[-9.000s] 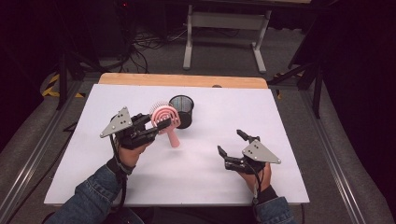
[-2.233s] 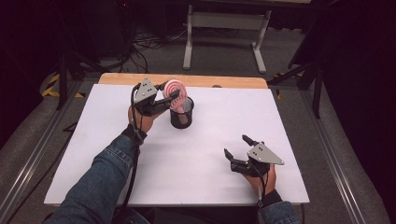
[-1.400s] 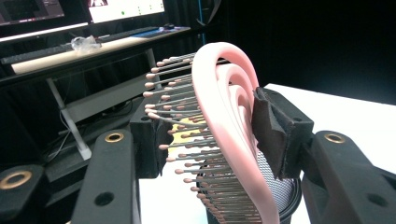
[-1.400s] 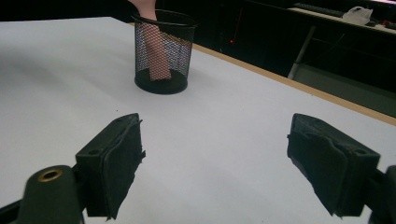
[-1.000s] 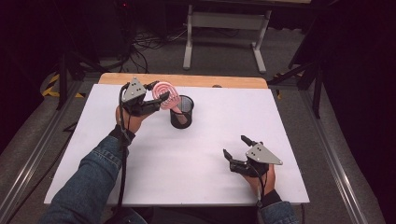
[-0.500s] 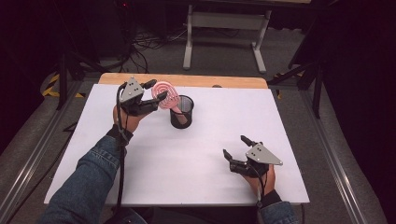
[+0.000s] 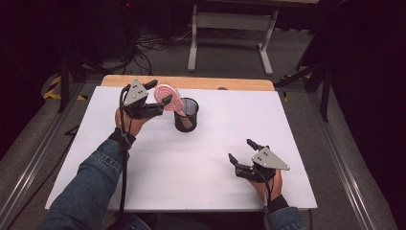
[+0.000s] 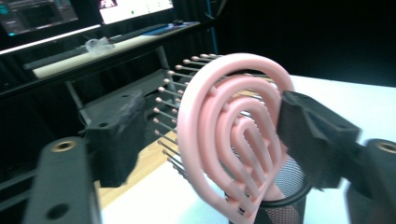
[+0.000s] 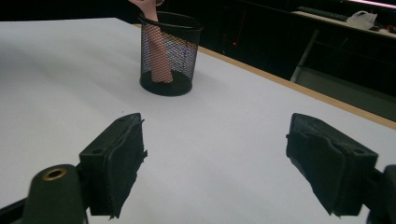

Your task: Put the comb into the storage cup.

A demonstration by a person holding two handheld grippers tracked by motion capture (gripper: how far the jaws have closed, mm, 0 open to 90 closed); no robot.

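Note:
A pink paddle hairbrush [image 7: 168,96] stands tilted with its handle down in a black mesh cup [image 7: 186,115] at the back of the white table. My left gripper [image 7: 159,93] is at the brush head. Its jaws have just been opening, and the head [image 8: 224,135] sits between them. The left pad [image 8: 116,135] stands clear of the bristles, and the right pad [image 8: 317,135] is at the head's rim. My right gripper [image 7: 240,149] rests open near the front right, empty, pointing at the cup [image 9: 170,56] and the brush handle [image 9: 156,51] inside it.
A white sheet [image 7: 191,163] covers the table, with a wooden strip [image 7: 201,82] along the far edge. A metal stand [image 7: 230,28] and cables lie on the floor beyond. The person's sleeved forearms come in from the bottom.
The left jaws have spread apart around the brush head. The brush stays leaning in the cup. Neither hand has shifted.

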